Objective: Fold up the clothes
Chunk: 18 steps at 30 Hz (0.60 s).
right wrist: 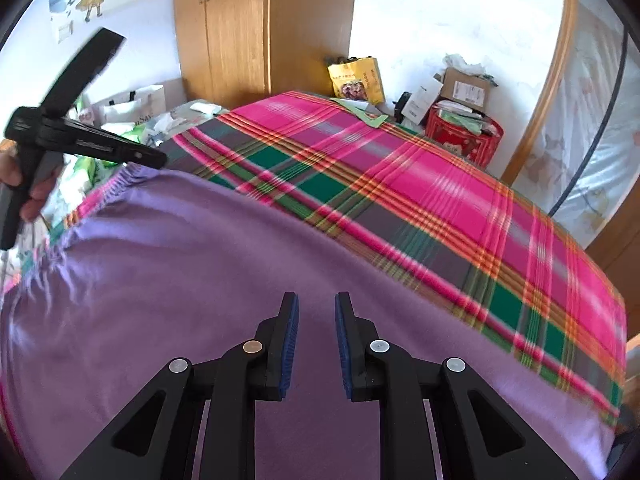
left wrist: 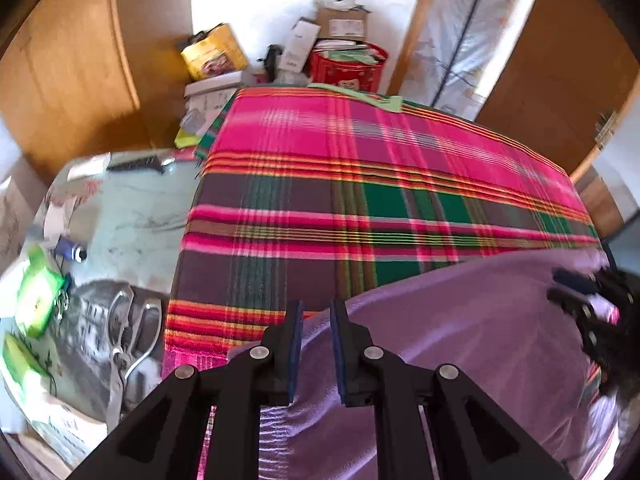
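Both jaws stand partly open, nothing visibly pinched: the left gripper (left wrist: 316,344) and right gripper (right wrist: 317,340) hover over the purple garment (right wrist: 200,280). It lies spread on the plaid blanket (right wrist: 420,200), its long axis running gripper to gripper. Beyond, a red basket (right wrist: 468,140) holds papers.

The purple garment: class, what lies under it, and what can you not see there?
The purple garment lies on a pink and green plaid sheet, which shows beyond its edges. Whatever lies beneath the garment's middle is covered.
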Motion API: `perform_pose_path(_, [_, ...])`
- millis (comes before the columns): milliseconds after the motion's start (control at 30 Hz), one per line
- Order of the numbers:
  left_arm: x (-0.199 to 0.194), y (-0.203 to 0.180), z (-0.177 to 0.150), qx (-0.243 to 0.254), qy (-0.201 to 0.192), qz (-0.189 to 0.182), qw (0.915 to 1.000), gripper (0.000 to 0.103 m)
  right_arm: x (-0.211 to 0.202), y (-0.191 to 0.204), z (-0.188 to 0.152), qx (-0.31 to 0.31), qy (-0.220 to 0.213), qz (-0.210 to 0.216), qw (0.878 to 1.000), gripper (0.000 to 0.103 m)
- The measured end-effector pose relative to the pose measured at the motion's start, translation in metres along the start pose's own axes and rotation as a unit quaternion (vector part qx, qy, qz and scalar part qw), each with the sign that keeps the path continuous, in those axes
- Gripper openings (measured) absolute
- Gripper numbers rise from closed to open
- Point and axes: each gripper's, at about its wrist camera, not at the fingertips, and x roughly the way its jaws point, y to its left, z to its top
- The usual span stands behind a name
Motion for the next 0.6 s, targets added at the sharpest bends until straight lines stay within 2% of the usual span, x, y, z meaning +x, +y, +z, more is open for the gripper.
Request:
perform_pose_path(67, [-0.001,-0.004,0.000,0.019,0.001,-0.004,0.9998,0.014,0.008,-0.004,0.003,-0.001,0.006,-0.007,1.000,0.019])
perform_pose_path(200, [0.008,-0.014,-0.003,0.063,0.016,0.017,0.9977,0.014,0.019,-0.012,0.011,-0.005,0.012,-0.004,1.000,0.019])
perform_pose_path(300, [0.012,-0.019,-0.004,0.086,0.017,0.018,0.9960,0.014,0.030,-0.013,0.018,-0.013,0.022,-0.004,1.000,0.019])
perform_pose_path(400, [0.018,-0.024,-0.006,0.106,0.019,0.033,0.9936,0.014,0.036,-0.009,0.023,-0.024,0.023,0.007,0.999,0.024])
perform_pose_path(600, [0.025,-0.026,-0.006,0.127,0.029,0.035,0.9909,0.014,0.048,0.000,0.033,-0.052,0.026,0.029,0.998,0.037])
